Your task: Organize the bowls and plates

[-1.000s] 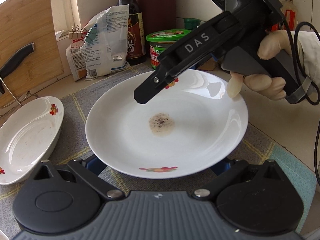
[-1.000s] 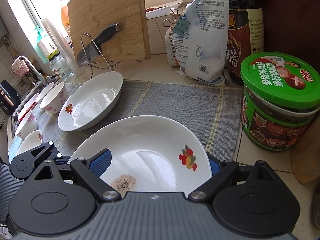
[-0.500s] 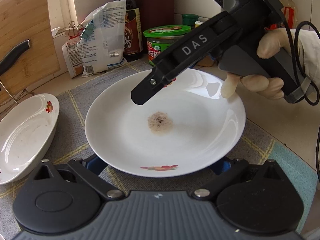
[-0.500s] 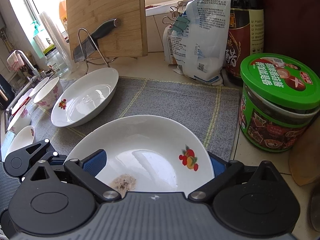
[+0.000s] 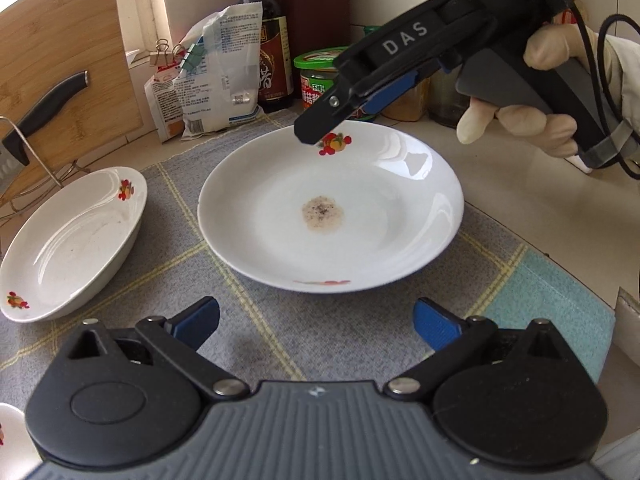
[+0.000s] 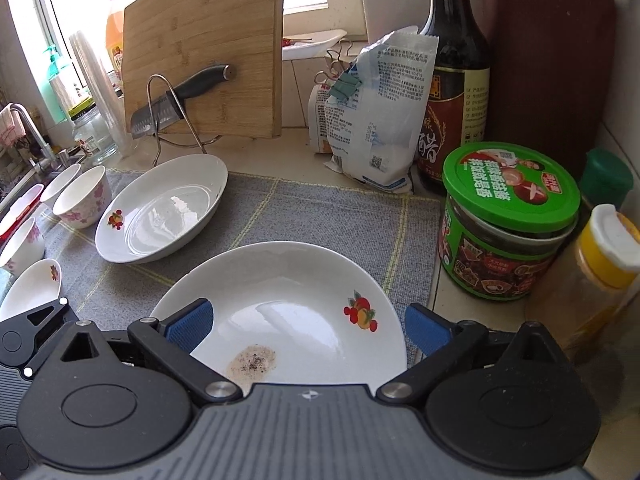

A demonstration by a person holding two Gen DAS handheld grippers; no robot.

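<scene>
Left wrist view: the left gripper point(image 5: 316, 318) stands with jaws wide apart and empty, just short of the round plate point(image 5: 396, 216) lying on the grey mat point(image 5: 256, 320) near its right edge. The right gripper point(image 5: 348, 114), in a gloved hand point(image 5: 536, 120), hangs above the plate's far rim. An oval dish point(image 5: 72, 248) lies toward the mat's left edge.

Right wrist view: the right gripper's jaws have just been opening and stand wide, clear of the plate's rim. Small bowls point(image 6: 82, 196) line the mat's left edge.

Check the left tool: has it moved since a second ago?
Yes. The left tool has backed off the round plate, whose near rim now lies clear ahead of its fingers on the grey mat.
</scene>
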